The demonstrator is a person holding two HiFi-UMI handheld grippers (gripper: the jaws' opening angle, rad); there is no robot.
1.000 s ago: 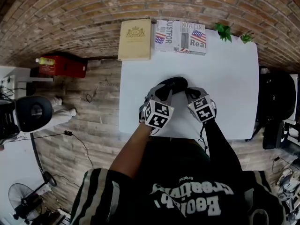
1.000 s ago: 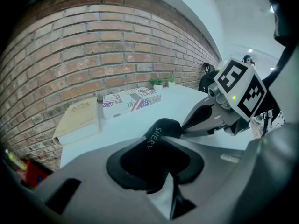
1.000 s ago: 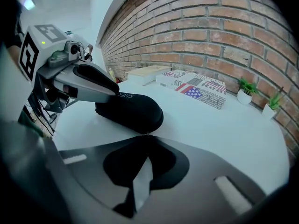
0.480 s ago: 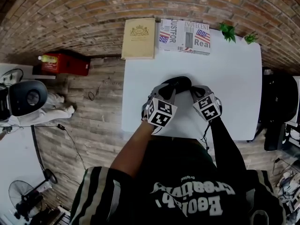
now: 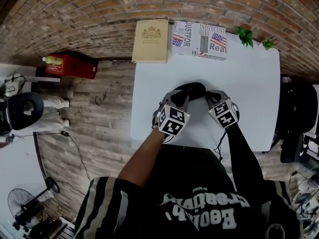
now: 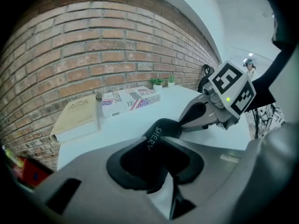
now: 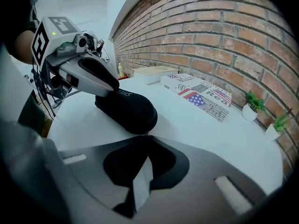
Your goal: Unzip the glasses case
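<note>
A black, soft-sided oval glasses case [image 7: 128,110] lies on the white tabletop [image 5: 249,83] between the two pairs of tongs, in front of the person's dark printed shirt [image 5: 199,203]. The left tongs [image 5: 177,96] are clenched on the end of the case nearest them. Their grey fingers with dark pads sit above and below it, so the case's white lettering [image 6: 152,139] faces up between them in the left gripper view. The right tongs [image 7: 147,135] are pressed fully together, and their tips touch the rounded opposite end of the case, right at its seam. Whether a thin zip tab is pinched between them cannot be made out. The case looks closed along the edge that shows. The two pairs of tongs angle downward and converge on the case from either side, and their marker cubes are just apart from each other. Well beyond the tips of both, at the far edge of the tabletop against the red brick wall [image 5: 99,9], lie a cream hardback book with a gold crest [image 5: 150,40] and, just beside it, a flat box printed with flags and black lettering [image 5: 200,40]. Farther out past the right tongs stand two small green potted plants [image 5: 244,35]. Off to the outer side of the left tongs, a red box [image 5: 70,66] sits on the wooden floor [image 5: 99,113].
</note>
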